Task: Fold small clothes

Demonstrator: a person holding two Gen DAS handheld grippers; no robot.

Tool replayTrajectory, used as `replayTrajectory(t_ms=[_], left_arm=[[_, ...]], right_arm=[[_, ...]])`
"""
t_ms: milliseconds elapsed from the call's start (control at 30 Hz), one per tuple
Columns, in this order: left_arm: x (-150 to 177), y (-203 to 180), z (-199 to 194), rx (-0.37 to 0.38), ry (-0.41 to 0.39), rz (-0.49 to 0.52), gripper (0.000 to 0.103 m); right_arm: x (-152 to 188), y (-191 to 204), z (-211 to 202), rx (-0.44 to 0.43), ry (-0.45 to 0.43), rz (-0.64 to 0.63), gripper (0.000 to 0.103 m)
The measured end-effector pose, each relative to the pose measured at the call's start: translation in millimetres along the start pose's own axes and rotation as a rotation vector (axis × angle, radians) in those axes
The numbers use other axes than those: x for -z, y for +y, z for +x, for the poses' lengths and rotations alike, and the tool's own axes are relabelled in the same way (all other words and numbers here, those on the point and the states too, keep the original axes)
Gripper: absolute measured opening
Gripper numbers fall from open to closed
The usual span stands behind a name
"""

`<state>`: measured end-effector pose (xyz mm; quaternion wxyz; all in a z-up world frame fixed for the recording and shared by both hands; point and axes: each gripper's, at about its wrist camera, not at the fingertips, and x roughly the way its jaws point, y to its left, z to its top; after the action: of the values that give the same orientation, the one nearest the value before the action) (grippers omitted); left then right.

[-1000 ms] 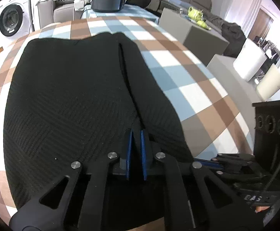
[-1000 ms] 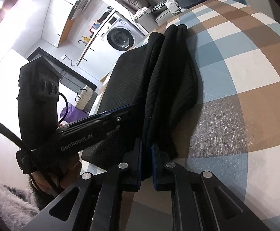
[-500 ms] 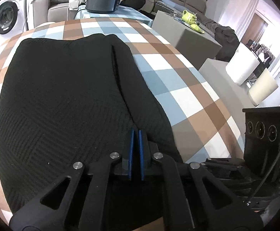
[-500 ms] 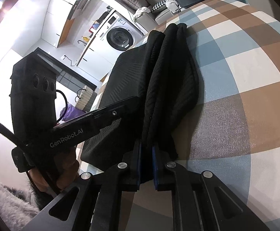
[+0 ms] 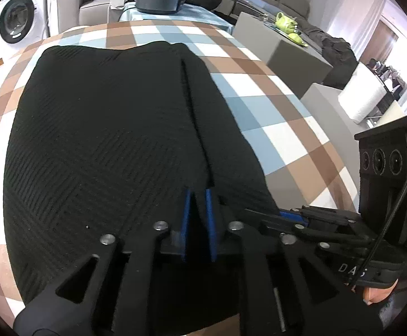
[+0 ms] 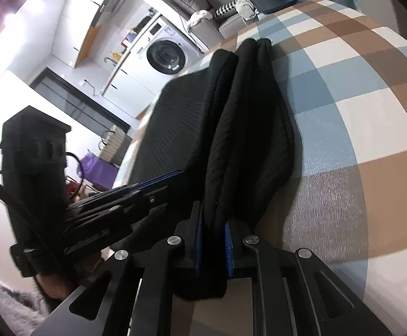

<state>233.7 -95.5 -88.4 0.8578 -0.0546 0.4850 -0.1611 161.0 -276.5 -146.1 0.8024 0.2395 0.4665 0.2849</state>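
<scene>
Two tongs, left (image 5: pixel 198 196) opening, right (image 6: pixel 214 218) opening, around one black garment's (image 5: pixel 105 128) edge.

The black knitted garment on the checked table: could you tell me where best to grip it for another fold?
Probably at the near hem of the black knitted garment, coming from the table's near edge. It lies flat with a narrow folded strip along its right side, and its layers stack at the near hem, so the tongs could pinch them together.

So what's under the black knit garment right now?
The black knit garment lies on the checked tablecloth, which shows all around it. Whatever sits directly beneath the fabric is covered, so I can't tell.
</scene>
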Motion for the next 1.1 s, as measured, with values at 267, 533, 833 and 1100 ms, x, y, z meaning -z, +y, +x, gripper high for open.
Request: replayTrajectory(t_ms=[267, 533, 833, 1100], left_arm=[[-9.0, -0.2, 12.7, -0.036, 0.027, -0.005, 0.037], [-17.0, -4.1, 20.6, -0.051, 0.016, 0.017, 0.009], [-23.0, -15.0, 5.6, -0.033, -0.042, 0.054, 0.006], [-22.6, -5.1, 13.4, 0.004, -0.005, 0.0, 0.006]], right_arm=[[2.8, -1.9, -0.7, -0.013, -0.002, 0.015, 0.014], [5.8, -2.4, -3.2, -0.027, -0.004, 0.014, 0.014], [5.1, -5.0, -1.2, -0.047, -0.002, 0.007, 0.014], [6.6, -2.0, -2.3, -0.033, -0.005, 0.007, 0.014]])
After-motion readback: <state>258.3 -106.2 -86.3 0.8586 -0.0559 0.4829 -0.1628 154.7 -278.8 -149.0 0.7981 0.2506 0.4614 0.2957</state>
